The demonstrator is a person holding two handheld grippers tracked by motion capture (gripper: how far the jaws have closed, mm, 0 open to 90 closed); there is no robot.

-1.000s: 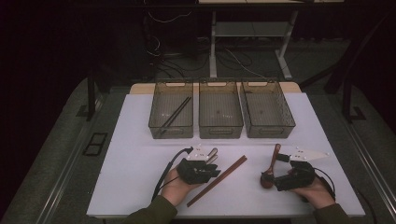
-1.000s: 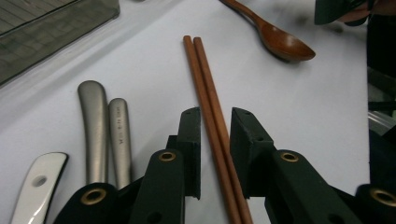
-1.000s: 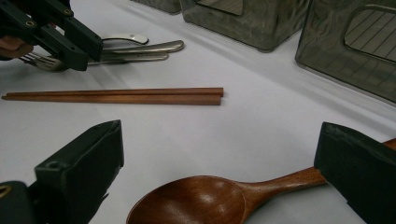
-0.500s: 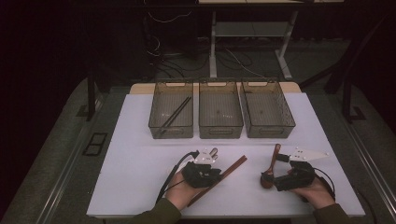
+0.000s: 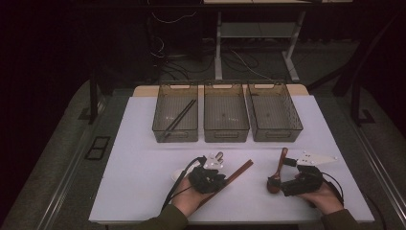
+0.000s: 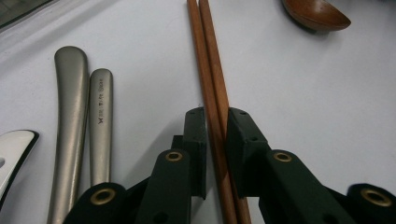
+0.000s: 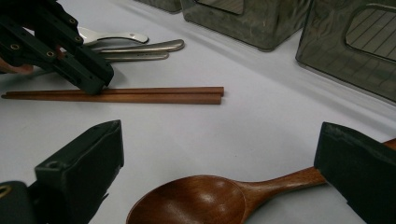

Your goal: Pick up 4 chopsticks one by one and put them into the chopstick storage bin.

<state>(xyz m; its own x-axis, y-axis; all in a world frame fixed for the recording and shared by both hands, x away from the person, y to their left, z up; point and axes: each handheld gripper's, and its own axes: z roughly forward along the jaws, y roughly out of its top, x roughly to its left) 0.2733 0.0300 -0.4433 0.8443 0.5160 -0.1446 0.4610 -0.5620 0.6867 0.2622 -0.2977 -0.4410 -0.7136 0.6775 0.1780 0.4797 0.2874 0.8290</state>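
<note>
Reddish-brown wood is the thing here: a pair of long wooden chopsticks (image 6: 212, 70) lies flat on the white table (image 5: 143, 143), side by side and touching, and the left gripper (image 6: 215, 122) straddles them. The sticks run straight up the middle of the left gripper view, so their long axis lines up with the tool's reach and crosses the squeeze direction, which is what a pinch needs. The jaws sit narrowly parted with both sticks between the pads; whether the pads press the wood I honestly can't tell, it looks like a sliver of gap.

In the high view the chopsticks (image 5: 230, 176) slant from the left hand up toward the right, near the front edge, well short of the three smoky clear plastic bins (image 5: 226, 120).

The right gripper (image 7: 219, 154) hangs wide open around the dark wooden spoon (image 7: 205, 198), gripping nothing, handle near its right jaw. The two brushed metal handles (image 6: 81, 116) lie just beside the chopsticks, apart from them.
</note>
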